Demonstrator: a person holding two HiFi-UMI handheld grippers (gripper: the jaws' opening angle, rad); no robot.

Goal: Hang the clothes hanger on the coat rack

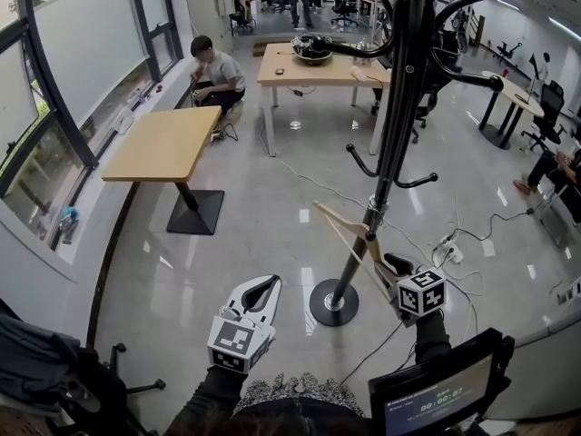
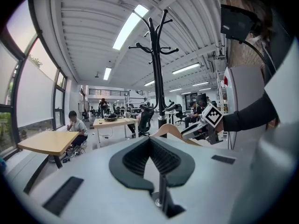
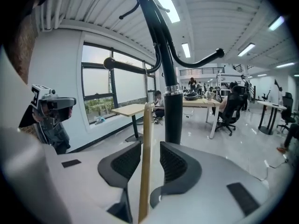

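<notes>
The clothes hanger, a wooden one, sits low against the pole of the coat rack, just under the pole's metal collar and well above the round base. From the head view I cannot tell whether its hook rests on anything. In the right gripper view one wooden arm of the hanger runs upright between the jaws of my right gripper. Those jaws stand apart, with a clear gap on the side towards the pole, so the pads do not clamp the wood. In the head view the right gripper is at the lower end of the hanger, beside the pole. My left gripper is held to the left of the base, apart from the rack. Its jaws are closed together with nothing between them, and it points towards the rack and the hanger. Further off stand a wooden table by the window and a seated person.
</notes>
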